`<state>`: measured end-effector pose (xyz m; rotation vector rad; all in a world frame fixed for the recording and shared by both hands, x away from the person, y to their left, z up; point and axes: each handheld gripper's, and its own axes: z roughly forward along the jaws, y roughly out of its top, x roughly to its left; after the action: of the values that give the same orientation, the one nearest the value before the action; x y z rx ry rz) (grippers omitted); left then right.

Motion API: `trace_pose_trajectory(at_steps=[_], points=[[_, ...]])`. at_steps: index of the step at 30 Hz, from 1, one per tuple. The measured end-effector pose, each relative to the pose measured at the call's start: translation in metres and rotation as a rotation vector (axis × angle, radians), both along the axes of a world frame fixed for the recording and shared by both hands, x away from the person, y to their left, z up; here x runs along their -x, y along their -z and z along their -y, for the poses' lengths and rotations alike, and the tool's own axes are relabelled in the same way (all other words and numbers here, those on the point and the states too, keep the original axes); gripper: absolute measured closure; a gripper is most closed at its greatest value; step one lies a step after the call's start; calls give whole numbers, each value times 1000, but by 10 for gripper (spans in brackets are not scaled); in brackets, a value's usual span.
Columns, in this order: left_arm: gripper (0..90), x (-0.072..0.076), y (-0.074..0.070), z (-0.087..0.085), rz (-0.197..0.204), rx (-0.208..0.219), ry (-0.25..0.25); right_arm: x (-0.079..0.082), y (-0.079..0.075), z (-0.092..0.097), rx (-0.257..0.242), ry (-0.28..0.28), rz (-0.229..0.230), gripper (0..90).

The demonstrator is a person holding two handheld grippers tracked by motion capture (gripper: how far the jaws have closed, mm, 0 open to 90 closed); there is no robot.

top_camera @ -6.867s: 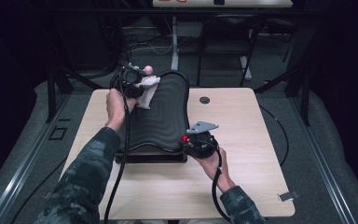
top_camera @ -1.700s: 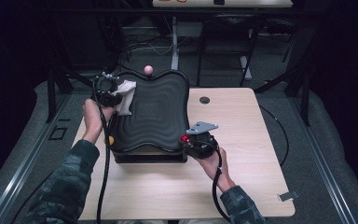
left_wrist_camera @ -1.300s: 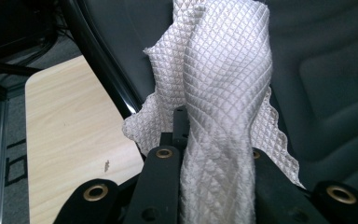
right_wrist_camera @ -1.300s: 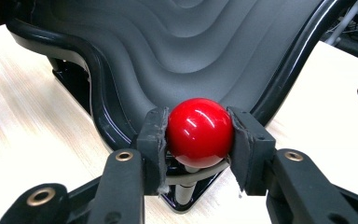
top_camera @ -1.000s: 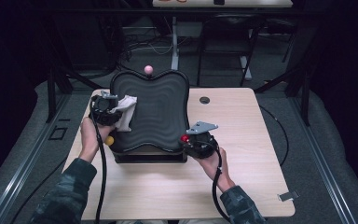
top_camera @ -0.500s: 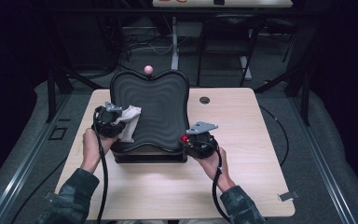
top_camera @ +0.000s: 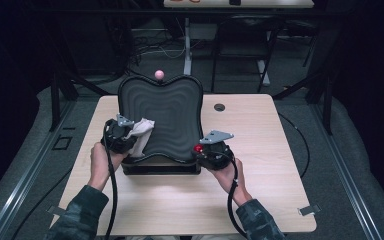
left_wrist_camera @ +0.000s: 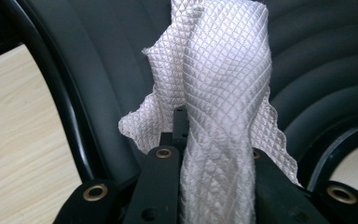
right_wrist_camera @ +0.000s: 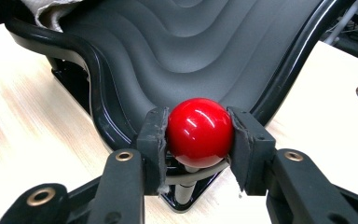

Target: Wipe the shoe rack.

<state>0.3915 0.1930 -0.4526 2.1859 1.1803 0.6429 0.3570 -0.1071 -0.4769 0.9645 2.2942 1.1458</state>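
Note:
A black rippled board [top_camera: 166,117] on a dark base lies in the middle of the wooden table, with a pink knob [top_camera: 159,74] at its far edge and a red ball knob [top_camera: 198,148] at its near right corner. My left gripper [top_camera: 130,136] is shut on a white quilted cloth [top_camera: 141,136] and presses it against the board's near left part. In the left gripper view the cloth [left_wrist_camera: 223,93] bunches up between the jaws over the black ridges [left_wrist_camera: 317,70]. My right gripper [right_wrist_camera: 199,140] is shut on the red ball knob [right_wrist_camera: 199,131] by the board's rim [right_wrist_camera: 93,93].
Bare wooden table [top_camera: 275,150] lies to the right of the board, with a round cable hole [top_camera: 219,107] in it. A strip of tabletop [top_camera: 180,200] runs along the near side. Dark floor, cables and table legs [top_camera: 187,45] lie beyond the far edge.
My left gripper has dragged the cloth down the board's left side, from near its far left corner towards the person. The right gripper has stayed on the red knob.

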Motion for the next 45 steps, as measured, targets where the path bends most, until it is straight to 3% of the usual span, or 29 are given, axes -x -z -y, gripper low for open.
trace_pose_trajectory(at_steps=[22, 42, 45], points=[[846, 15, 7, 7, -29, -9, 52, -1, 0, 0, 6, -1, -1, 601], [848, 20, 10, 12, -52, -5, 75, -1, 0, 1, 6, -5, -2, 602], [848, 19, 8, 10, -49, 18, 77, -1, 0, 1, 1, -5, 2, 602]])
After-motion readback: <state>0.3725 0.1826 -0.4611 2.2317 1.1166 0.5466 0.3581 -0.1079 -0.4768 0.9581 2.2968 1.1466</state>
